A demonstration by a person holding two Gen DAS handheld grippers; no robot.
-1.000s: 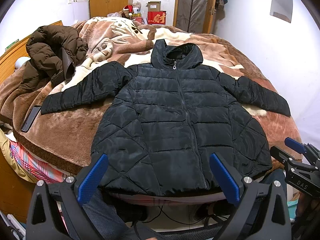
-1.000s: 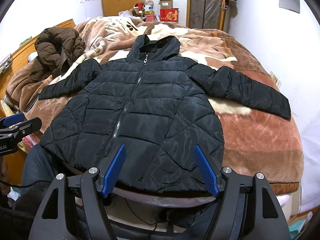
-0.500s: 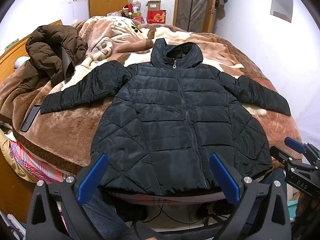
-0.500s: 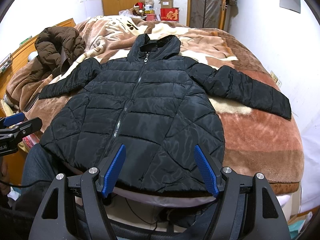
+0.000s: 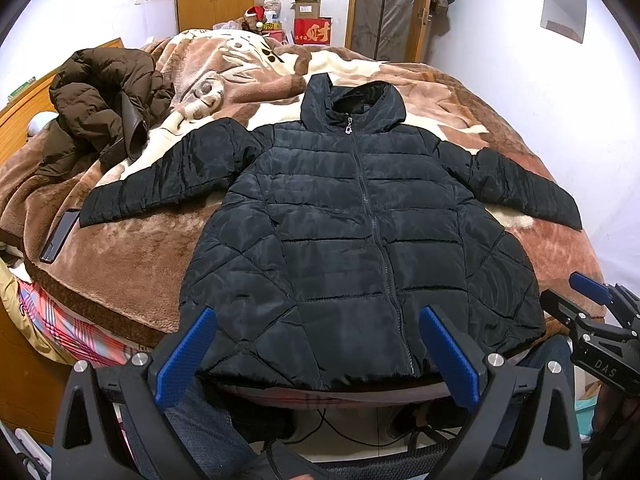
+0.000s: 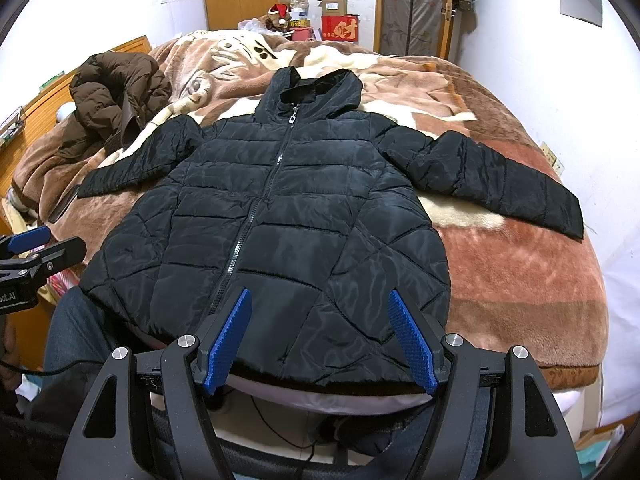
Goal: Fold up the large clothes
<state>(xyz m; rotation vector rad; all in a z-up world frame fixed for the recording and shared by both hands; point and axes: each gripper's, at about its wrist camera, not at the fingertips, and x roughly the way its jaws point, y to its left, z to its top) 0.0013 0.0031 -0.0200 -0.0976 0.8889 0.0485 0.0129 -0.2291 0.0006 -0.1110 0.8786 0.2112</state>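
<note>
A black hooded puffer jacket (image 5: 352,224) lies flat and zipped on the bed, hood far from me, both sleeves spread out to the sides; it also shows in the right wrist view (image 6: 280,208). My left gripper (image 5: 318,344) is open and empty, held just before the jacket's hem. My right gripper (image 6: 320,328) is open and empty, also at the hem, toward its right half. Each gripper shows at the edge of the other's view.
A brown fleece blanket (image 5: 132,264) covers the bed. A brown puffer jacket (image 5: 100,108) is heaped at the far left. A dark phone (image 5: 60,236) lies near the left sleeve's cuff. Boxes (image 5: 312,28) and a wardrobe stand beyond the bed.
</note>
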